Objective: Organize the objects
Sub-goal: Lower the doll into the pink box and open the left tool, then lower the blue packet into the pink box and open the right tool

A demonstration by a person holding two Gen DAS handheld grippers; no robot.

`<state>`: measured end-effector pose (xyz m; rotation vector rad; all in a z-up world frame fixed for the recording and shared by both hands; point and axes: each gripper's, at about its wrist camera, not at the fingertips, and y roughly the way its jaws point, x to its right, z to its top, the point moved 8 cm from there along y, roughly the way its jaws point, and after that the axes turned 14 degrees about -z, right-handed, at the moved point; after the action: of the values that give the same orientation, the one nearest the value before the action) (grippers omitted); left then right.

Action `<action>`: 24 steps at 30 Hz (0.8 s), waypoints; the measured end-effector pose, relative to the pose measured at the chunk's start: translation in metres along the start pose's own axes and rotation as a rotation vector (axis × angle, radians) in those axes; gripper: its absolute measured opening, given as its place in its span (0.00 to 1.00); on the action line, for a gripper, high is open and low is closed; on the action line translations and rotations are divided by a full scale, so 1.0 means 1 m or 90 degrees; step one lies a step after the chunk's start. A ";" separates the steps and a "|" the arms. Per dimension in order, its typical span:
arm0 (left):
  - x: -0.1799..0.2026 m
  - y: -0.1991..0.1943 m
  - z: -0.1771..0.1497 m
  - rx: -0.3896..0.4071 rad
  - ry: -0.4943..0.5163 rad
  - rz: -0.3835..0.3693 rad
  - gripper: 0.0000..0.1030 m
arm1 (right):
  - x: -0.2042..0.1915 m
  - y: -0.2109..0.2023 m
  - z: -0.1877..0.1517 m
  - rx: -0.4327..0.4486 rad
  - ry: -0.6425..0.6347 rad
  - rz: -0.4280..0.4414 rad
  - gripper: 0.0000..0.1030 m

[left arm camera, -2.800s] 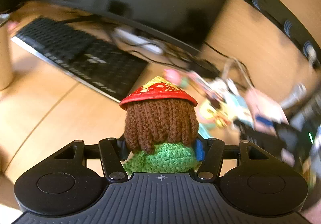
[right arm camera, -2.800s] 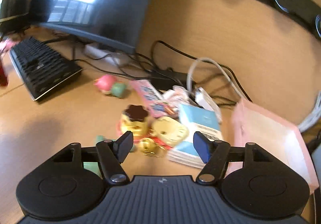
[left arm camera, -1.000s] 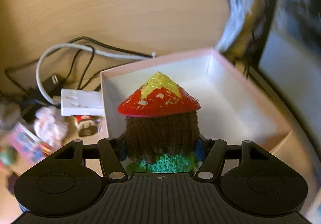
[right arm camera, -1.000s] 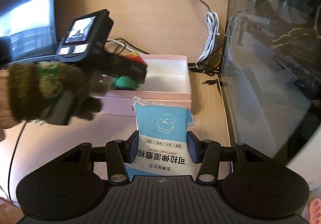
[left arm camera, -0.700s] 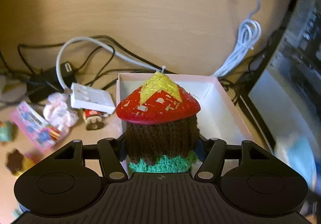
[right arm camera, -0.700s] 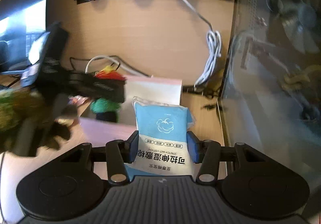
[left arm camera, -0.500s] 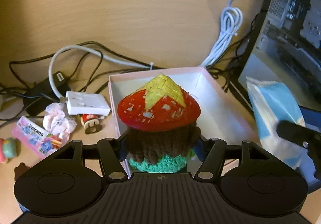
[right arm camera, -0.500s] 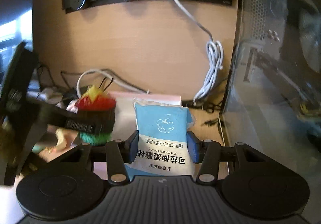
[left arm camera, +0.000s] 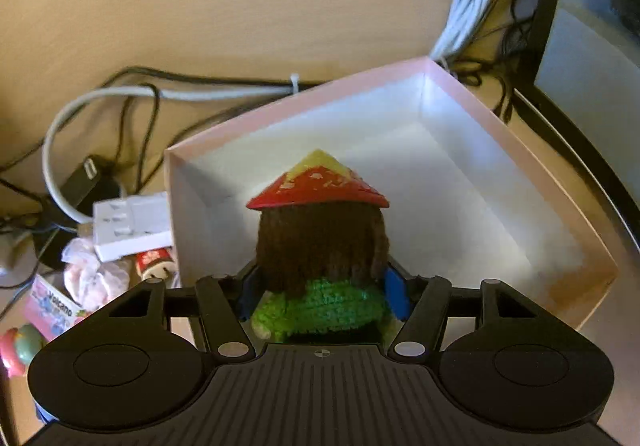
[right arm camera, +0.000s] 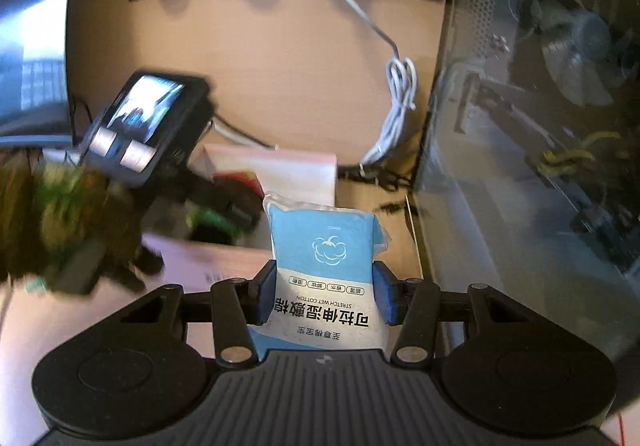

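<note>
Left gripper (left arm camera: 322,300): jaws clamped on a crocheted doll with brown yarn hair, green body and red-and-yellow conical hat (left arm camera: 320,246), held upright over the near edge of an open pink cardboard box with white interior (left arm camera: 472,182). Left of the jaws, on the wooden worktop (left arm camera: 224,6): a white power adapter (left arm camera: 132,226), small trinkets and tangled cables (left arm camera: 120,98).

Right gripper (right arm camera: 324,296): jaws clamped on a blue-and-white packet of wet cotton wipes (right arm camera: 328,270); the box lies beyond, a glass-sided computer case (right arm camera: 540,106) to the right.
</note>
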<state>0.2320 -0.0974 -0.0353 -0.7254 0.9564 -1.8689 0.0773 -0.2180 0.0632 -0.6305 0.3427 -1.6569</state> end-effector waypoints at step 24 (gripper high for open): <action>-0.082 -0.200 -0.178 0.205 -0.260 -0.088 0.61 | -0.078 0.137 0.058 -0.023 -0.027 -0.018 0.47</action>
<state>0.0389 0.0952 0.0304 -0.9432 0.3445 -1.8356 0.2284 -0.1607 0.0175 -0.6996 0.3355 -1.6645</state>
